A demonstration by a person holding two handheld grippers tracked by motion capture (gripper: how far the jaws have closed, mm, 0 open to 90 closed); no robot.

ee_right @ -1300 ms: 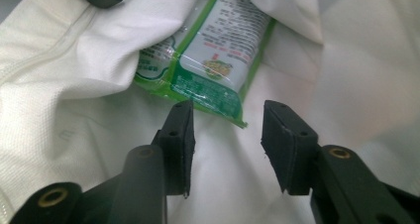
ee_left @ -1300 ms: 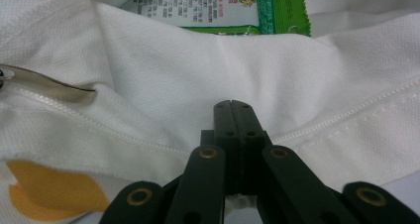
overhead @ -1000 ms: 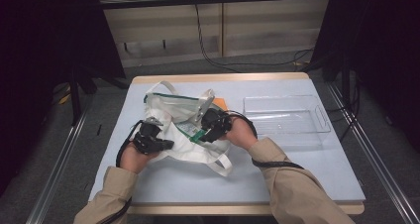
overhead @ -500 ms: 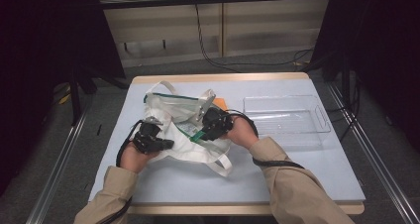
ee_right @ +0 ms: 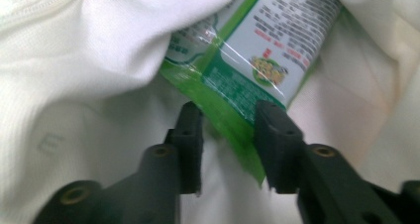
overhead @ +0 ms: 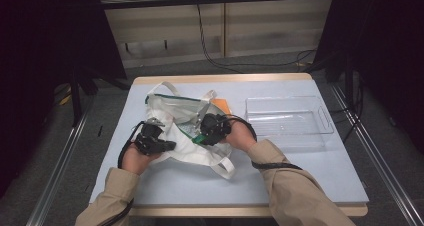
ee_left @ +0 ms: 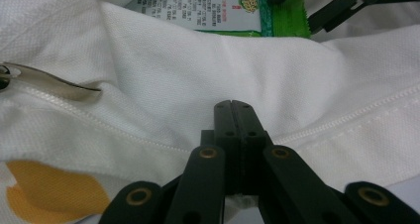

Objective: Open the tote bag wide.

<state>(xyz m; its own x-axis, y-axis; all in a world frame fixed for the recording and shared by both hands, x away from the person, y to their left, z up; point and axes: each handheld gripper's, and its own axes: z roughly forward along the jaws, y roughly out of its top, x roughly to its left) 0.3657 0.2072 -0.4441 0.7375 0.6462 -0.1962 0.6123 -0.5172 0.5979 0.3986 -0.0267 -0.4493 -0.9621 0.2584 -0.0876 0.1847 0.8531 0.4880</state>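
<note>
Inside, woven white cloth bag (overhead: 185, 136) holds a glossy green packet (ee_right: 247, 75).

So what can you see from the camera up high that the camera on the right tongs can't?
The high view alone takes in the blue table, a clear plastic tray, both sleeves and the left tongs clamped shut on the bag's edge. The right gripper view alone gives the close-up: tiny print and a little picture on the green snack packet, whose green edge sits between the right tongs, which have just been closing. Both share the white cloth bag with the packet in it.
</note>
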